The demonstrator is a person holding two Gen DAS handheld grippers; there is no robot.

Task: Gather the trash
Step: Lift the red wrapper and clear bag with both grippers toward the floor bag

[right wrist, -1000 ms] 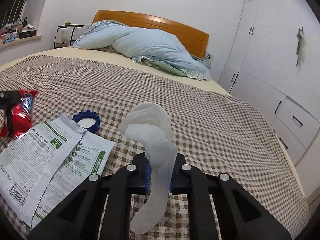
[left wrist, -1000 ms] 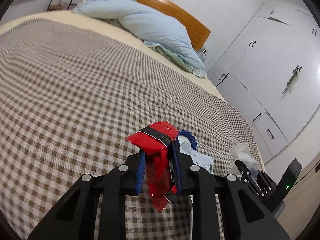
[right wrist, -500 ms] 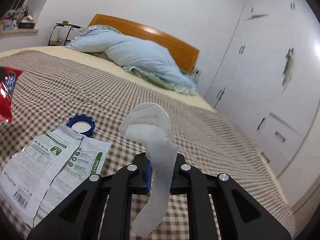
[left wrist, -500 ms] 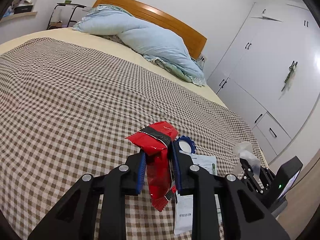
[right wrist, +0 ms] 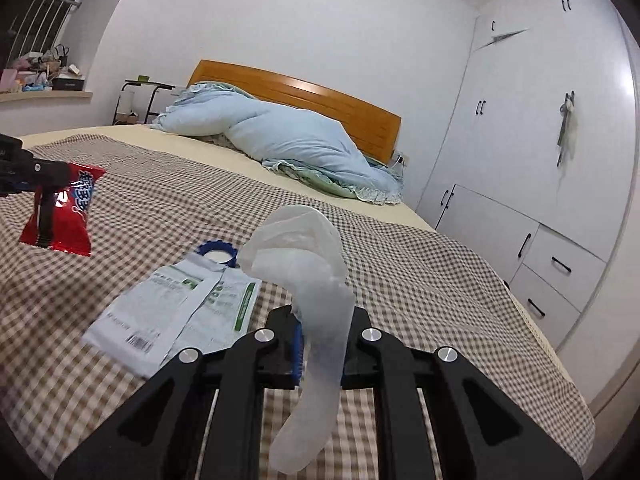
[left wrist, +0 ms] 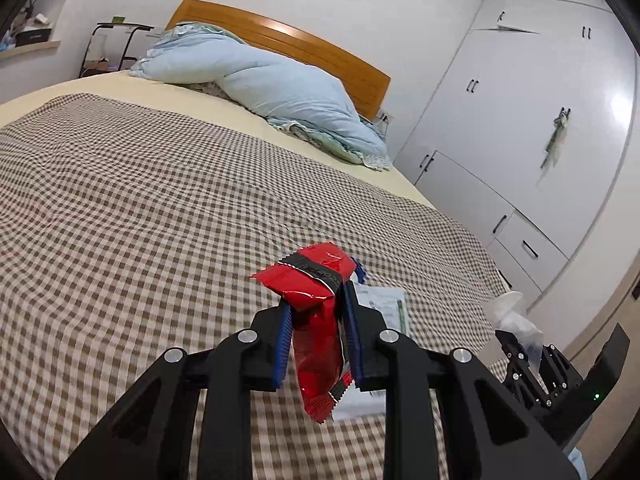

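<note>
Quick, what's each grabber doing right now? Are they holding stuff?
Left gripper: closed on the red snack wrapper.
Right gripper: closed on the white plastic wrapper.

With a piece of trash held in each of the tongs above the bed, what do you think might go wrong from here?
1. The white plastic wrapper is limp and hangs well below the right tongs; it may slip or snag.
2. The left tongs pinch the red snack packet by a crumpled fold, which might slide free.
3. The white pouches and blue cap remain on the checked bedspread, easily forgotten.
</note>
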